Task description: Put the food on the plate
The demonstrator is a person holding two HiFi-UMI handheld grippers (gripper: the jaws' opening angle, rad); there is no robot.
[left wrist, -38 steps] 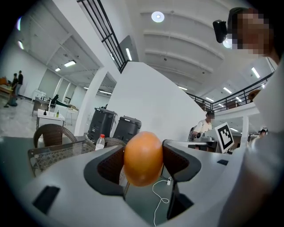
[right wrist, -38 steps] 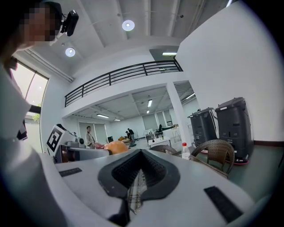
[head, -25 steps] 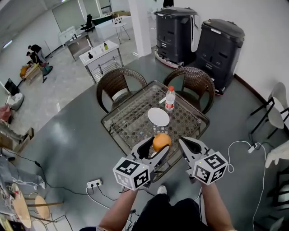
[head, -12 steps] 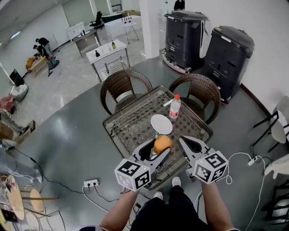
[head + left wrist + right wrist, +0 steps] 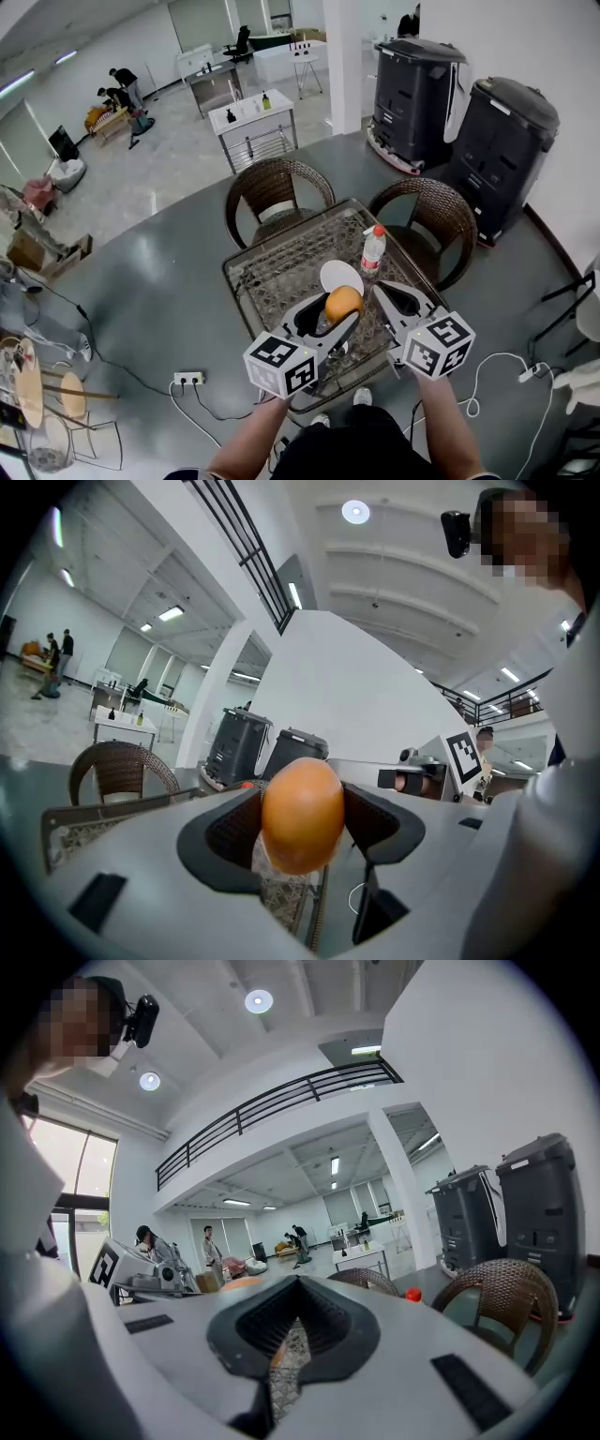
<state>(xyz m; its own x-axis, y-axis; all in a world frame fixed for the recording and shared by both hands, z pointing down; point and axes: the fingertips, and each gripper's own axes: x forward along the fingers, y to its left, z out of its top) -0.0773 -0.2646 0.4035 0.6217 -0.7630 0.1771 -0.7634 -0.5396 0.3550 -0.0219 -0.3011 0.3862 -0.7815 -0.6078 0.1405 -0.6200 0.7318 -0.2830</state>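
The task is part done: the food, an orange [image 5: 344,303], is lifted but not yet on the plate [image 5: 335,274]. The left tongs [image 5: 330,317] are closed on it, one jaw pressed to each side of the fruit, so it sits squarely between the pads, as the left gripper view shows. It hangs in the air over the near part of the counter [image 5: 272,272]; in the head view it overlaps the plate's near rim, though I judge it is well above the plate, not touching it. The right tongs [image 5: 388,294] sit just beside the left, jaws brought together with nothing between them; only the counter's weave shows through the notch in the pads. What is left, as I read it, is to carry the orange forward over the plate, lower it and let the jaws part. The plate is white and looks bare where it can be seen; its near edge is hidden behind the orange. A bottle [image 5: 372,253] with a red cap stands upright just beside the plate on its right, near enough to mind during the placing.
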